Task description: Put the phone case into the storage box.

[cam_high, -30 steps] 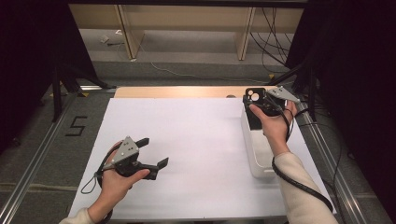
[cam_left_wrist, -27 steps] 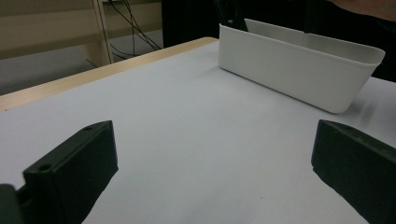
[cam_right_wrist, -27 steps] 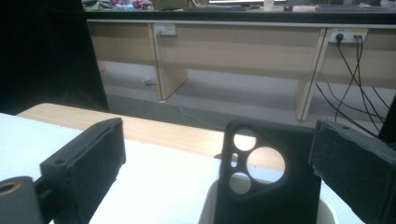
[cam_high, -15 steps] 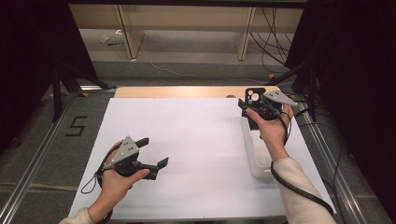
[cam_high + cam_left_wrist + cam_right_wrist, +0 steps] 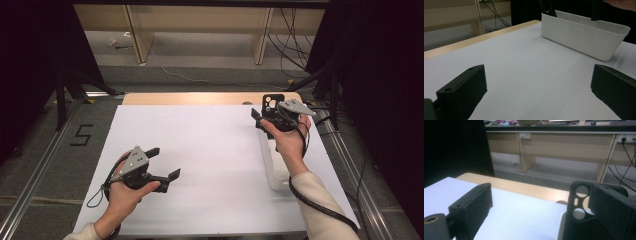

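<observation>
Phone case [image 5: 272, 102], black with round camera cut-outs, stood upright at the far end of the white bin [image 5: 272, 167], on the right side of the table [image 5: 210, 150]; in the right gripper view the phone case [image 5: 580, 205] rose just beside the right-hand jaw, and whether that jaw touched it could not be told. Right gripper [image 5: 267, 117] was held above the far end of the bin, the hand wrapped round its handle from behind, forearm running up from the lower right, grey plate on top tilted to the right. Its jaws stood wide apart in its own view, the case not clamped between them. Left gripper [image 5: 162, 165] hovered low over the near-left part of the white sheet, jaws parted and pointing to the right toward the bin, nothing between them; its cable looped below the wrist. From the left gripper view the bin [image 5: 584, 37] lay well apart ahead, long side facing, with the other gripper's dark jaws dipping at its rim. A bare wooden strip [image 5: 210, 98] ran along the table's far edge beyond the sheet. A "5" mark [image 5: 81, 135] sat on the floor at left. Nothing lay between either gripper and the bin. Against one second earlier: the right hand had shifted slightly left and nearer, the case now more upright at the bin's end; the left gripper held the same place and opening
</observation>
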`<control>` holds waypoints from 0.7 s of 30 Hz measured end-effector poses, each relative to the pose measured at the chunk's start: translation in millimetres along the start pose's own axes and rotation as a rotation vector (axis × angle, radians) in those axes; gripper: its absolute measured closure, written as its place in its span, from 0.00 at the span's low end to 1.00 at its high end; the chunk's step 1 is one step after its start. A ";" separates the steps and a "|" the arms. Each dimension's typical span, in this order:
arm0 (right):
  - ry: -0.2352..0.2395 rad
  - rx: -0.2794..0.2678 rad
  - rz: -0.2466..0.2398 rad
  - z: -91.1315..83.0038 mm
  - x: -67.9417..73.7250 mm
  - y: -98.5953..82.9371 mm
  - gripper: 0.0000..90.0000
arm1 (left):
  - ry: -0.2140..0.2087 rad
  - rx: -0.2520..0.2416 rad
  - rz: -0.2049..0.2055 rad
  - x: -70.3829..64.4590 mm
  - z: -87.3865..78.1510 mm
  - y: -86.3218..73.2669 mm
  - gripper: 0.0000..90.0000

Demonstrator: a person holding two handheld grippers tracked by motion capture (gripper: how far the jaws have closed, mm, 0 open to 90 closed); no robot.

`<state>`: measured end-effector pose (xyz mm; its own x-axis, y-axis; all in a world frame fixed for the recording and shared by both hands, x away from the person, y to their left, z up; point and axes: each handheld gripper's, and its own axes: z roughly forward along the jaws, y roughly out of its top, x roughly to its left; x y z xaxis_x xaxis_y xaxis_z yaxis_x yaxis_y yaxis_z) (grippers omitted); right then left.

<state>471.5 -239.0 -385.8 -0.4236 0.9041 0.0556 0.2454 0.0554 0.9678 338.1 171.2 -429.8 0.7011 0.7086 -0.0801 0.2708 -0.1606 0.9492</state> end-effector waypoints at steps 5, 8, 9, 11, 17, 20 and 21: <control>0.026 0.006 0.001 -1.1 4.2 -0.7 0.08 | 0.000 0.000 0.000 0.1 -0.1 0.0 0.00; 0.039 0.010 0.002 -1.7 6.9 -1.0 0.08 | 0.001 -0.001 0.001 0.5 -0.5 0.3 0.00; 0.041 0.009 0.001 -1.8 7.9 -1.0 0.08 | 0.001 0.000 0.001 0.6 -0.5 0.3 0.00; 0.052 0.010 0.001 -2.2 9.8 -1.2 0.08 | 0.002 0.001 0.002 0.7 -0.5 0.1 0.00; 0.076 0.006 -0.008 -5.3 15.9 0.2 0.08 | -0.001 0.001 0.004 0.4 -0.4 0.3 0.00; 0.087 0.009 -0.011 -7.1 18.6 0.3 0.08 | 0.001 -0.001 0.004 0.2 -0.5 0.6 0.00; 0.091 0.008 -0.011 -7.5 19.5 0.2 0.08 | 0.004 0.000 0.006 0.4 -0.6 0.6 0.00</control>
<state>456.8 -224.6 -382.7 -0.5036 0.8613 0.0678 0.2477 0.0687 0.9664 338.2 171.8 -429.1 0.7002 0.7102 -0.0733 0.2664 -0.1646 0.9497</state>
